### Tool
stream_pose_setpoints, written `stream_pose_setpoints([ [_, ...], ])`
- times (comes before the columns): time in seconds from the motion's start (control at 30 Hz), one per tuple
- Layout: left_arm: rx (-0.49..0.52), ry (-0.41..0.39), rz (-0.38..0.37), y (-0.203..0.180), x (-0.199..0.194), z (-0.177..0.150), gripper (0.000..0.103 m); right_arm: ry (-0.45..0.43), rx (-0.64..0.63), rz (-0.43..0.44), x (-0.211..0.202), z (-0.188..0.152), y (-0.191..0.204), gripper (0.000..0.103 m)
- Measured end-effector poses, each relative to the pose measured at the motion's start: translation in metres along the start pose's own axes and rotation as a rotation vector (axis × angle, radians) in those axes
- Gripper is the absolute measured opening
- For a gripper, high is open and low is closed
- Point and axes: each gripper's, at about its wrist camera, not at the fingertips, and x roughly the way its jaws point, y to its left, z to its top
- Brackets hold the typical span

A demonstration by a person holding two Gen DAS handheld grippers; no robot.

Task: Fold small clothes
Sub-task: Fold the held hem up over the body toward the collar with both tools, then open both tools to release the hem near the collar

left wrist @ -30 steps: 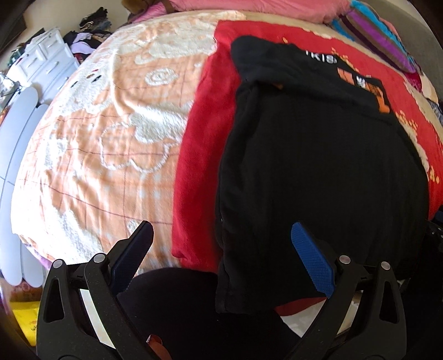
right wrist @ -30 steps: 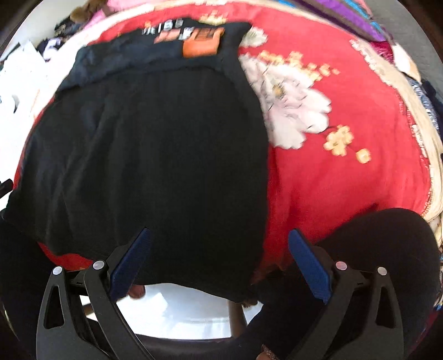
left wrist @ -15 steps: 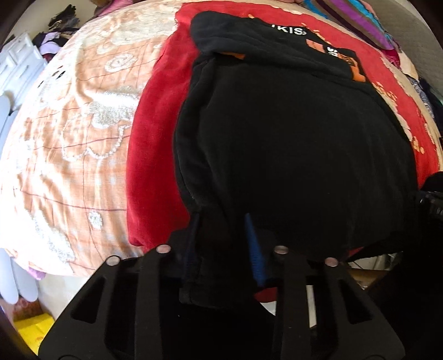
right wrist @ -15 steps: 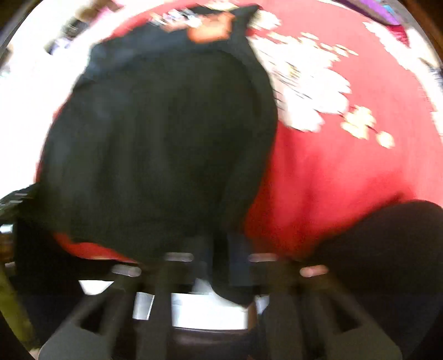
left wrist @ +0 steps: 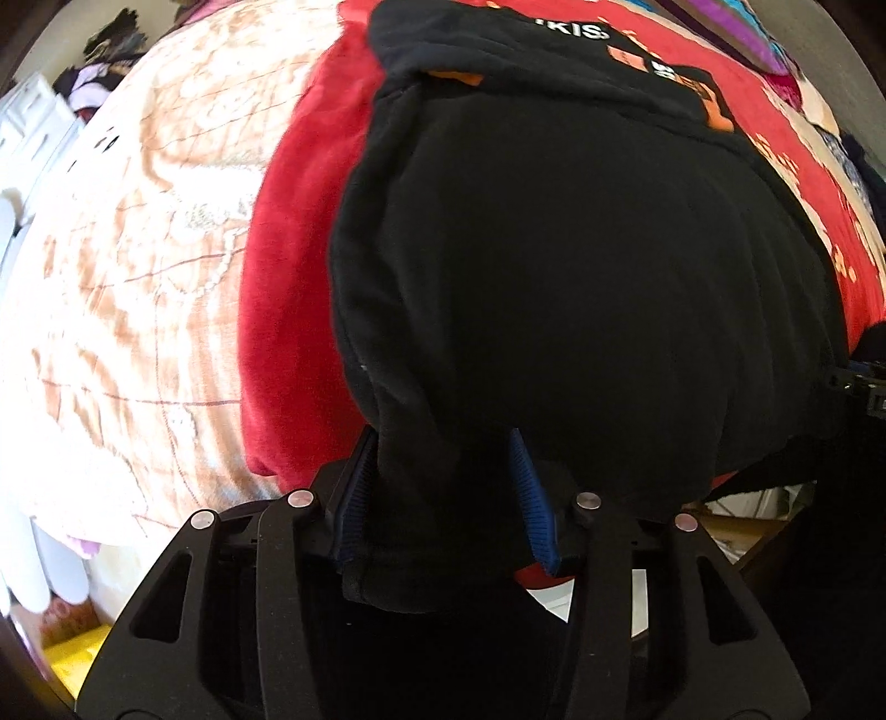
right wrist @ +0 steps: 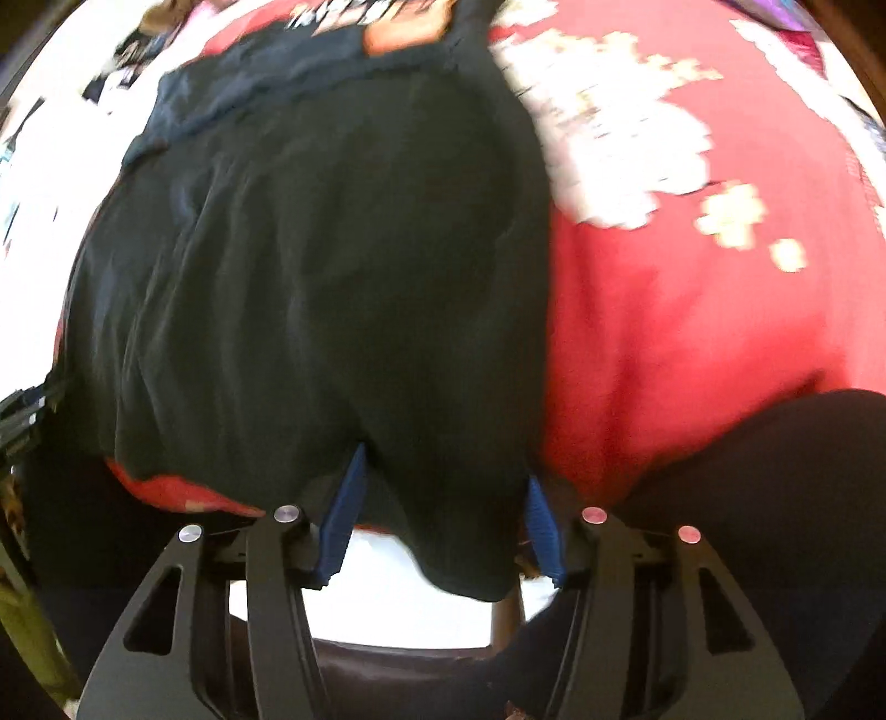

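A black shirt (left wrist: pixel 581 266) with orange and white print at its far end lies on a red blanket (left wrist: pixel 288 277) on the bed. Its near hem hangs over the bed's edge. My left gripper (left wrist: pixel 443 487) is shut on the hem's left corner, with cloth bunched between the blue pads (left wrist: pixel 531 498). The shirt also shows in the right wrist view (right wrist: pixel 332 249). My right gripper (right wrist: pixel 443 509) is shut on the hem's right corner. The right view is blurred by motion.
An orange and white blanket (left wrist: pixel 122 266) covers the bed's left side. White drawers (left wrist: pixel 27 138) stand at far left. The red blanket with white flowers (right wrist: pixel 692 277) spreads to the right. Striped bedding (left wrist: pixel 736 33) lies at the far right. The person's dark-clad leg (right wrist: pixel 775 498) is near right.
A second ago both grippers were open before the hem. They moved in and closed on the shirt's near corners, and the hem now lifts slightly toward the cameras.
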Motion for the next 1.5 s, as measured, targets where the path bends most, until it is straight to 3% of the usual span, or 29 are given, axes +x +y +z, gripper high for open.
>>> stream_pose_setpoints([
  [0.03,0.013,-0.006,-0.008,-0.003,-0.001,-0.001,0.031,0.013,-0.002,0.014,0.003,0.001,0.0,0.033],
  [0.07,0.02,-0.01,-0.012,-0.005,-0.001,-0.001,0.018,0.01,-0.001,0.023,0.003,0.002,0.0,0.022],
  [0.1,0.024,-0.014,-0.013,-0.006,-0.002,-0.002,0.011,-0.008,0.001,0.045,-0.002,0.002,-0.001,0.019],
  [0.17,0.026,-0.024,-0.015,-0.009,-0.003,-0.003,0.006,-0.034,-0.008,0.084,-0.011,0.001,-0.001,0.012],
  [0.47,-0.089,-0.215,-0.114,0.021,-0.053,0.006,0.002,-0.244,-0.026,0.258,-0.072,0.005,-0.022,0.011],
  [0.77,-0.211,-0.334,-0.161,0.039,-0.08,0.039,0.002,-0.391,0.005,0.331,-0.09,0.032,-0.027,0.011],
  [1.17,-0.356,-0.433,-0.191,0.05,-0.072,0.124,0.002,-0.527,-0.002,0.303,-0.106,0.114,-0.039,0.011],
  [1.5,-0.414,-0.445,-0.147,0.057,-0.036,0.178,0.002,-0.523,0.032,0.271,-0.077,0.179,-0.044,0.011],
])
